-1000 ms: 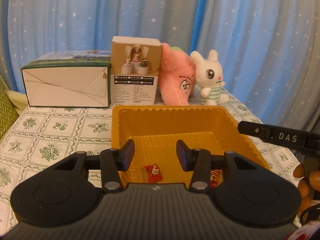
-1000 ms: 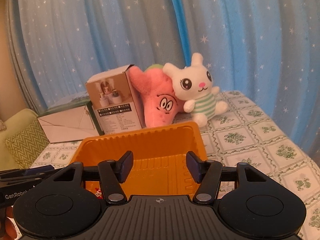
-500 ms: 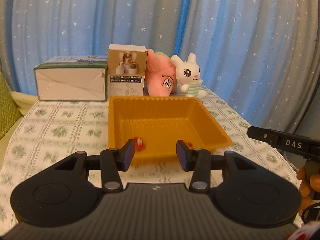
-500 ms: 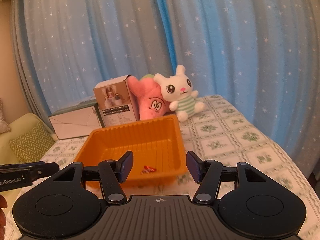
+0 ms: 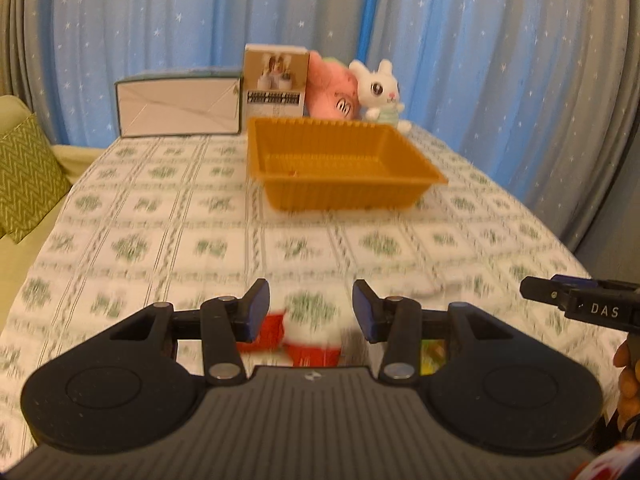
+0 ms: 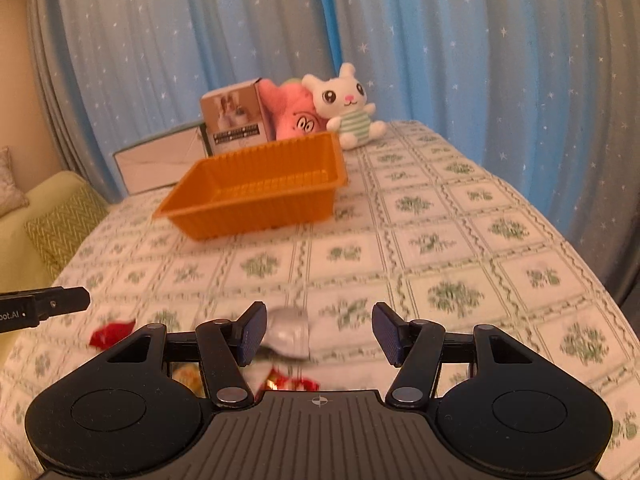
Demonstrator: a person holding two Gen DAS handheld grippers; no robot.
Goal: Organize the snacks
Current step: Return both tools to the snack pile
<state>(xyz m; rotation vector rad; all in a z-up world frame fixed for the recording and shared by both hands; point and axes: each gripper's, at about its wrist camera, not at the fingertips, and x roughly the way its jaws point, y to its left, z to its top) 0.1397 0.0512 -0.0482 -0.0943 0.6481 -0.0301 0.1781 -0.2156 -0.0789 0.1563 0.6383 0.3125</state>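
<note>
Both tongs pulled back from orange tray [image 5: 340, 184], left tongs [image 5: 307, 312] and right tongs [image 6: 319, 332] released, snack wrappers [image 5: 296, 340] beneath.

We see our right gripper [image 6: 318, 330] with jaws apart over blurred snack wrappers [image 6: 289, 334] on the patterned tablecloth [image 6: 440, 248]. The orange tray [image 6: 256, 196] sits well beyond, before a white bunny plush [image 6: 346, 106].

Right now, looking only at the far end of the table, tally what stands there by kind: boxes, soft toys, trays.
Boxes: 2 (white box, brown box)
Soft toys: 2 (pink star, white rabbit)
Trays: 1 (orange tray)
Total: 5
</note>
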